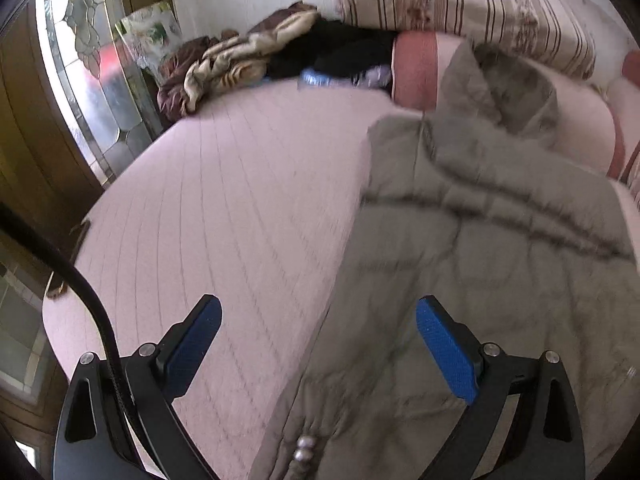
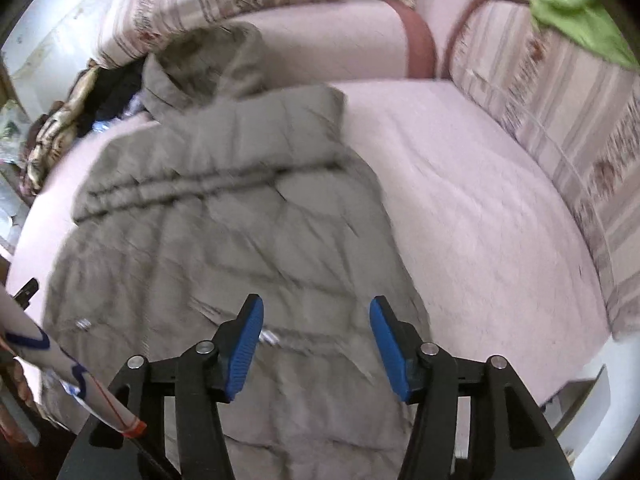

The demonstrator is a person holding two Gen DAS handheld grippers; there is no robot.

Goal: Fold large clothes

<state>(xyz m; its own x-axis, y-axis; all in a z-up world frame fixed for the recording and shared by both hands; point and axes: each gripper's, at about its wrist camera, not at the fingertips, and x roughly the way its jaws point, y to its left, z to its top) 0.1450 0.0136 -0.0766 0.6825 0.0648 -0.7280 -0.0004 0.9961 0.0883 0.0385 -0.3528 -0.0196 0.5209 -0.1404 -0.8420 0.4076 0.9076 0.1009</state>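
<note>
A: Status of the coat (image 2: 224, 216)?

B: It lies lengthwise on the bed (image 1: 224, 184), sides folded inward, hood (image 2: 208, 60) up against the pillow (image 2: 332, 44). The left gripper (image 1: 318, 344) is spread wide and empty, above the coat's left edge. The right gripper (image 2: 316, 344) is also released, nothing between its pads, above the lower part of the coat.

A: Failure risks?

B: The padding looks thick and springy, so the folded sides may open again now that neither gripper holds them. A grasp taking only the top layer would likely drag that layer and skew the fold. The snaps (image 1: 302, 448) near the hem could catch on a pad.

A: Differences between views?

B: Only the left view shows the clothes pile (image 1: 256, 56) by the window (image 1: 88, 80); the bed's left half looks bare. Only the right view shows the free bed area to the coat's right, the green cloth (image 2: 576, 12), and a sleeve (image 2: 60, 364) at the left margin. Both views are motion-blurred; seam detail is unreliable.
</note>
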